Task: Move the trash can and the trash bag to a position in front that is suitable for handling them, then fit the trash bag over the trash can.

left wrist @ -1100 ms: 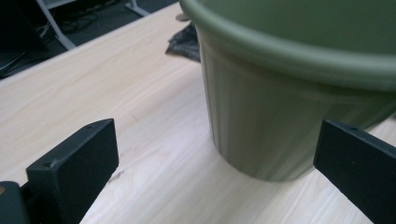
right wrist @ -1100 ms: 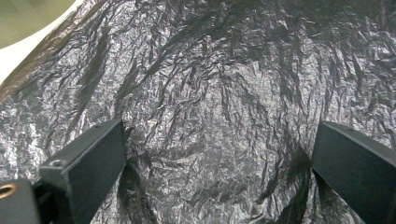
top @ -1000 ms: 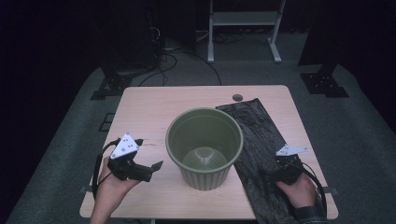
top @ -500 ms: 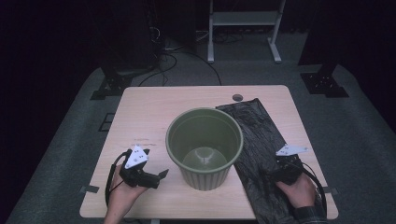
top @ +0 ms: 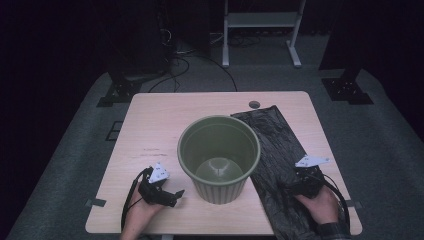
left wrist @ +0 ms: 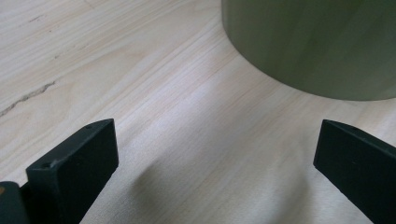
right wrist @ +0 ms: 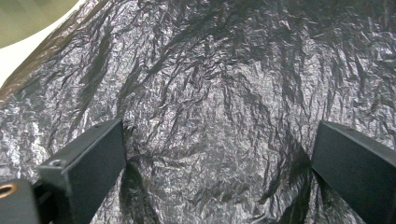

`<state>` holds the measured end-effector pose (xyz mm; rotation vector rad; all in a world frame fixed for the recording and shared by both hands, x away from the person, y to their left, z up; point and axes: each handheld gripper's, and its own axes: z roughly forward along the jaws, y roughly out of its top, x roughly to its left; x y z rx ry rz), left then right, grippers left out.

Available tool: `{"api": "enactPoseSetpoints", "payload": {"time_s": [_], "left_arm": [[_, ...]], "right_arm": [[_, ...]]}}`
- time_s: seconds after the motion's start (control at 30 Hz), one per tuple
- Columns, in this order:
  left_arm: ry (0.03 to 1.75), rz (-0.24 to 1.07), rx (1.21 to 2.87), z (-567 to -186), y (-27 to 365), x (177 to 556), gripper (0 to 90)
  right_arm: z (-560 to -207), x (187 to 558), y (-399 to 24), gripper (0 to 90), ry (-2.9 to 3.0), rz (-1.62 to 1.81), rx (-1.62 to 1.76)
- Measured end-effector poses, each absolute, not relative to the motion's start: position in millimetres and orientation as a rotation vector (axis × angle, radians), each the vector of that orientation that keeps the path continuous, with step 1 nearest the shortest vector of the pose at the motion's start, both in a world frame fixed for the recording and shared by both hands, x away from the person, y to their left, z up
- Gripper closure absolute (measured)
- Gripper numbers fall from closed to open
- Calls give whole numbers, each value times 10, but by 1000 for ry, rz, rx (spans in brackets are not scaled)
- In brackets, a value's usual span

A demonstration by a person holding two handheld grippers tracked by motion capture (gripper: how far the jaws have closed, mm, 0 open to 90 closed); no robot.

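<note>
Gaping wide over the black bag [right wrist: 224, 116], right hand-held gripper [top: 291, 188] empty, bag's near end cut off.

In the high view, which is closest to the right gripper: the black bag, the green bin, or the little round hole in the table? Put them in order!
From the right gripper, nearest first:
1. Black bag: lying flat right under it, on the table's right side.
2. Green bin: standing at the table's middle, beside the bag.
3. Round hole: near the table's far edge.
</note>
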<state>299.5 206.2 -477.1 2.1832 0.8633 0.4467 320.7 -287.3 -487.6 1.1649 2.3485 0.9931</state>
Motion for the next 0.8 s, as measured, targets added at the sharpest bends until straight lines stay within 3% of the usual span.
{"api": "enactPoseSetpoints", "payload": {"time_s": [0.23,0.37,0.4,0.47,0.63,0.7,0.8], "left_arm": [[890,440,2204,-4833,2086,3032,0],[925,399,2195,-4838,2100,3052,0],[925,403,2195,-4839,2100,3052,0],[926,403,2194,-4838,2100,3051,0],[926,403,2194,-4839,2100,3051,0],[926,402,2195,-4838,2100,3051,0],[926,401,2195,-4838,2101,3052,0]], "right_arm": [[-4876,3204,-2872,23,2347,992,1166],[-4872,3190,-2883,113,2333,1007,1166],[-4860,3156,-2900,253,2330,1046,1130],[-4855,3139,-2905,367,2333,1067,1108],[-4843,3111,-2946,773,2329,1097,1093],[-4838,3107,-2959,880,2346,1095,1076],[-4826,3088,-2958,900,2371,1086,1052]]}}
